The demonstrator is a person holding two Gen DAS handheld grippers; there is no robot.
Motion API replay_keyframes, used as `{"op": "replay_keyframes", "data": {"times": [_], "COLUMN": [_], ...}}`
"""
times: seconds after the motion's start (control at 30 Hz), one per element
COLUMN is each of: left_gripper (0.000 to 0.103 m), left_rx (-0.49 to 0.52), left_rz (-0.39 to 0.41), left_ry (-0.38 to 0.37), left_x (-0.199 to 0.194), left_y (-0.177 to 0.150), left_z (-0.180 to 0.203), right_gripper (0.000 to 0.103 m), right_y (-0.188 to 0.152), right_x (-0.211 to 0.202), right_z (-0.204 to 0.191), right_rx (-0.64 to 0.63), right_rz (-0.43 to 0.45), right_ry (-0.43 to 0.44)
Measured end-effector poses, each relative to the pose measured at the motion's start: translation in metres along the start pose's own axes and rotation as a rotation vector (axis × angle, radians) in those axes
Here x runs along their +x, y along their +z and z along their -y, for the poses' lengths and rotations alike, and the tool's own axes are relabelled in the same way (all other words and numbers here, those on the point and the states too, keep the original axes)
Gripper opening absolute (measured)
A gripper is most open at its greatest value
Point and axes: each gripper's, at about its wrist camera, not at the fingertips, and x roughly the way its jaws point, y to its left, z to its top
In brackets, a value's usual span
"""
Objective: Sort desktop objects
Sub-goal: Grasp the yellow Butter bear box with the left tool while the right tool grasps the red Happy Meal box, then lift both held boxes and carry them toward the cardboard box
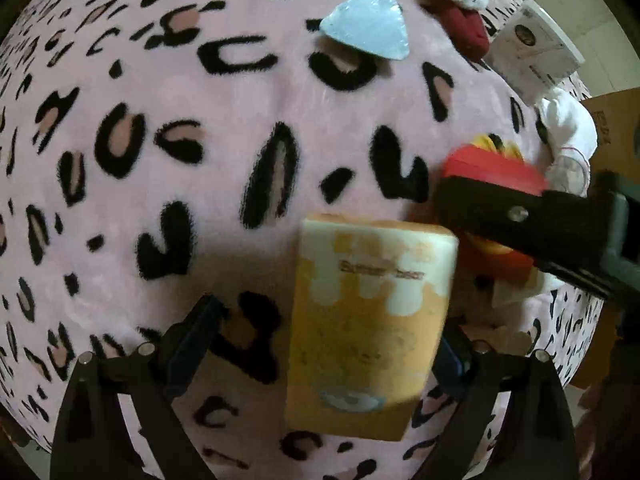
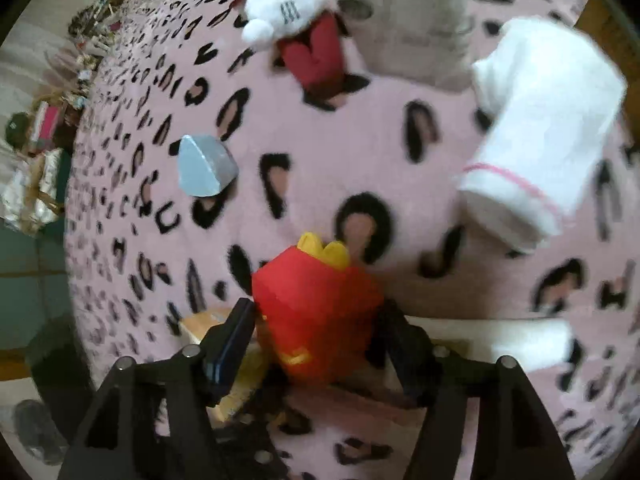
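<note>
My left gripper [image 1: 320,340] is open above the pink leopard-print cloth [image 1: 160,200]. An orange and cream box [image 1: 360,320] lies between its fingers, near the right one, with a wide gap on the left. My right gripper [image 2: 316,336] is shut on a red fries plush toy [image 2: 316,312] with yellow tips. That toy [image 1: 492,168] and the right gripper's black finger [image 1: 520,216] also show at the right of the left wrist view, just beyond the box. The box's corner [image 2: 208,320] shows behind the right gripper's left finger.
A silver wedge [image 1: 368,24] [image 2: 204,168] lies farther out on the cloth. A white and red plush doll [image 2: 296,20] [image 1: 460,0], a rolled white towel [image 2: 540,128] [image 1: 568,128], a white carton [image 1: 532,48] and a cardboard box [image 1: 616,120] sit around the far and right side.
</note>
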Motion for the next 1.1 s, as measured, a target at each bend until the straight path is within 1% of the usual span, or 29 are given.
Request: {"op": "replay_keyframes", "data": {"times": [0.07, 0.1, 0.13, 0.17, 0.2, 0.27, 0.33, 0.43, 0.67, 0.83, 0.97, 1.07, 1.1], "left_gripper": [0.093, 0.087, 0.080, 0.062, 0.053, 0.053, 0.053, 0.052, 0.052, 0.052, 0.052, 0.052, 0.052], "left_rx": [-0.004, -0.005, -0.005, -0.005, -0.010, -0.032, -0.039, -0.036, -0.030, -0.049, -0.032, -0.017, -0.006], "left_rz": [-0.007, -0.008, -0.007, -0.007, -0.004, 0.003, 0.006, 0.017, 0.042, 0.053, 0.059, 0.064, 0.069], "left_ry": [-0.002, -0.007, -0.006, 0.013, 0.007, -0.032, -0.041, -0.034, 0.012, 0.038, 0.076, 0.084, 0.095], "left_x": [0.001, 0.001, 0.000, -0.001, -0.003, -0.008, -0.013, -0.020, -0.051, -0.078, -0.102, -0.118, -0.128], "left_y": [0.000, 0.000, 0.000, -0.001, -0.003, -0.005, -0.007, -0.012, -0.023, -0.031, -0.039, -0.035, -0.037], "left_z": [0.002, 0.003, 0.004, 0.003, 0.002, -0.008, -0.009, -0.007, -0.005, -0.002, 0.009, -0.026, -0.023], "right_gripper": [0.065, 0.063, 0.050, 0.041, 0.041, 0.040, 0.040, 0.040, 0.040, 0.040, 0.040, 0.040, 0.040], "right_y": [0.002, 0.002, 0.002, 0.001, 0.001, -0.001, -0.003, -0.005, -0.016, -0.034, -0.053, -0.067, -0.072], "right_x": [0.007, 0.008, 0.007, 0.007, 0.007, 0.006, 0.004, -0.002, -0.028, -0.045, -0.064, -0.081, -0.088], "right_z": [-0.002, -0.003, -0.004, -0.005, -0.007, -0.009, -0.011, -0.015, -0.018, -0.021, -0.027, -0.035, -0.038], "right_rx": [0.006, 0.006, 0.005, 0.006, 0.002, -0.007, -0.006, -0.017, -0.073, -0.091, -0.103, -0.124, -0.130], "right_rz": [-0.003, 0.002, 0.005, 0.000, 0.004, 0.007, 0.014, 0.026, 0.049, 0.047, 0.049, 0.055, 0.057], "right_ry": [0.002, 0.008, 0.027, 0.042, 0.043, 0.045, 0.052, 0.049, 0.040, 0.041, 0.045, 0.045, 0.048]}}
